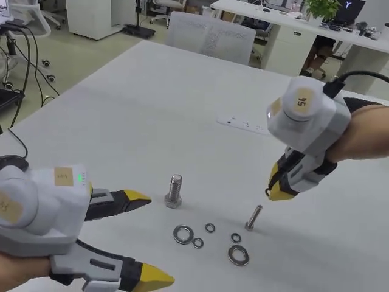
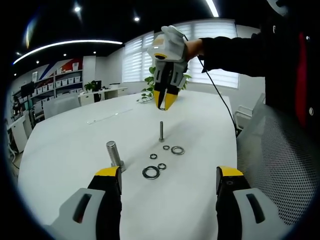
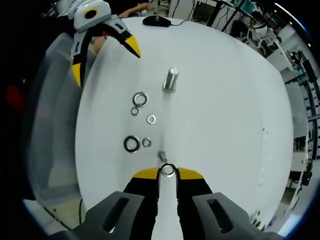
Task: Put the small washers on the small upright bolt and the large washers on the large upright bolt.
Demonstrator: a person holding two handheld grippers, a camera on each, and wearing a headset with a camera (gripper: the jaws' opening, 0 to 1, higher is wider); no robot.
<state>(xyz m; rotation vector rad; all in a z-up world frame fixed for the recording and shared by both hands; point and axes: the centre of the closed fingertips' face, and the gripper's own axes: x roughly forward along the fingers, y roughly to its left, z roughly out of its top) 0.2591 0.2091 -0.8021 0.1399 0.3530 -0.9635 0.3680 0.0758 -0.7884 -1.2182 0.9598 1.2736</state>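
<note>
A grey chair point(image 1: 209, 36) was seen beyond the far edge of the white table point(image 1: 121, 109). The right gripper point(image 3: 168, 173) was closed on a small washer point(image 3: 168, 170), held close to the top of the small upright bolt point(image 1: 253, 217). The left gripper point(image 1: 152, 238) was held wide open near the large upright bolt point(image 1: 174, 191). Two large washers point(image 1: 183, 234) and three loose small washers point(image 1: 209, 227) were laid flat between the bolts. Open tabletop was seen all around them.

- I'm looking over a white workbench point(image 1: 152, 109); a grey mesh chair point(image 1: 209, 36) stands at its far edge;
- beyond it I see pale floor point(image 1: 79, 42) and white desks point(image 1: 285, 15) with a green plant point(image 1: 322, 7);
- in the left gripper view, windows with blinds point(image 2: 135, 60) glow bright; a ceiling light strip point(image 2: 65, 45) curves overhead; shelves point(image 2: 62, 80) line the wall.
</note>
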